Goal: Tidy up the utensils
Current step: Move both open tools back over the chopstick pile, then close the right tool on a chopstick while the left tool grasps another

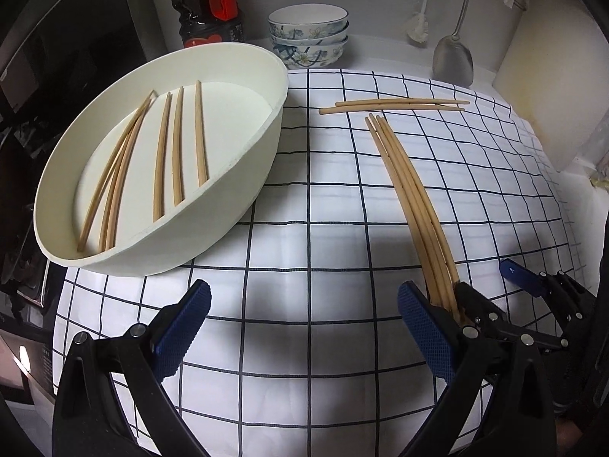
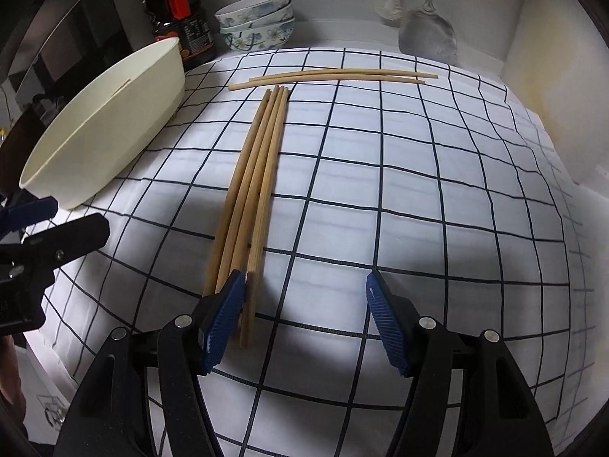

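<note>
A bundle of several wooden chopsticks (image 1: 403, 175) (image 2: 259, 175) lies lengthwise on the checked cloth (image 1: 304, 198). Two more chopsticks (image 1: 396, 104) (image 2: 335, 75) lie crosswise beyond it. Left of them, the white oval tray (image 1: 243, 160) (image 2: 114, 129) holds several chopsticks (image 1: 177, 144). My right gripper (image 2: 304, 293) (image 1: 487, 278) is open and low over the cloth. Its left pad (image 2: 224, 320) sits against the near ends of the bundle, some sticks inside the gap, none pressed. My left gripper (image 1: 304, 316) is open with nothing in it, just left of the bundle's near ends.
Against the back wall stand a dark sauce bottle (image 1: 205, 3) and stacked patterned bowls (image 1: 308, 34). A brush (image 1: 418, 26) and a metal spatula (image 1: 453, 53) hang there. A dark appliance (image 1: 57, 57) borders the left side. A white wall closes off the right.
</note>
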The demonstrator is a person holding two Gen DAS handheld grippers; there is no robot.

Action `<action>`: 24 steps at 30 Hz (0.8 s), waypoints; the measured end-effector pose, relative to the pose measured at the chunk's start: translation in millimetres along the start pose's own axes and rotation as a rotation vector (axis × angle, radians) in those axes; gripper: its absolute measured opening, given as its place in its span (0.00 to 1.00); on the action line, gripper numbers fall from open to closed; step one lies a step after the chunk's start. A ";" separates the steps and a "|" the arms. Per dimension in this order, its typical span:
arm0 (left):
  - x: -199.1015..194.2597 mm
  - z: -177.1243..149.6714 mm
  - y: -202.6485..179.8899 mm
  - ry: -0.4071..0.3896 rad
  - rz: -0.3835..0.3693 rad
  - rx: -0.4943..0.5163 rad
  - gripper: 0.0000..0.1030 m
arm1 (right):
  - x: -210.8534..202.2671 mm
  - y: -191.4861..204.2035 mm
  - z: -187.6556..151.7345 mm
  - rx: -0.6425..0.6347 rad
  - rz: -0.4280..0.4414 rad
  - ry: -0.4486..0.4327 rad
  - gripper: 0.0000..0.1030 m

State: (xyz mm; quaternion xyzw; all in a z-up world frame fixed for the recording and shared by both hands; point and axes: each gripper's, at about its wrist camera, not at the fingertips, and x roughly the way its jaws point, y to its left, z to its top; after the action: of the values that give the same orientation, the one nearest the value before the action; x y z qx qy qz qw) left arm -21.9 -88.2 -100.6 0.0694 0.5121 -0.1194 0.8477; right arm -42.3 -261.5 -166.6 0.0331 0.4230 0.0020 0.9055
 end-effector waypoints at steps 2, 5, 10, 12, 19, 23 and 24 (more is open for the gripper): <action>1.3 -0.2 -2.3 0.005 0.000 0.000 0.94 | 2.2 6.2 -0.9 -0.048 -0.041 0.003 0.61; 2.7 0.0 -7.4 0.008 -0.001 0.003 0.94 | 1.5 6.7 -1.6 -0.080 -0.055 -0.011 0.61; 10.3 2.3 -22.0 0.016 -0.017 0.019 0.94 | 2.2 -13.4 1.5 -0.060 -0.061 -0.022 0.61; 15.6 2.5 -27.9 0.025 -0.031 0.024 0.94 | 2.5 -24.5 3.4 -0.052 -0.063 -0.025 0.61; 34.5 4.8 -48.9 0.033 -0.013 0.041 0.94 | 4.6 -59.9 9.3 -0.013 -0.087 -0.037 0.61; 41.9 3.5 -53.2 0.045 0.022 0.044 0.94 | 4.0 -72.3 7.0 0.016 -0.079 -0.045 0.61; 42.9 3.0 -53.0 0.047 0.025 0.042 0.94 | 3.7 -73.4 6.4 0.019 -0.078 -0.047 0.61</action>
State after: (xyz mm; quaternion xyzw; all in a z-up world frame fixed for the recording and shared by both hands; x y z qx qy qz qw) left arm -14.7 -145.6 -136.9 0.0962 0.5286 -0.1179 0.8351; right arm -36.8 -335.0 -169.9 0.0251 0.4025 -0.0379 0.9143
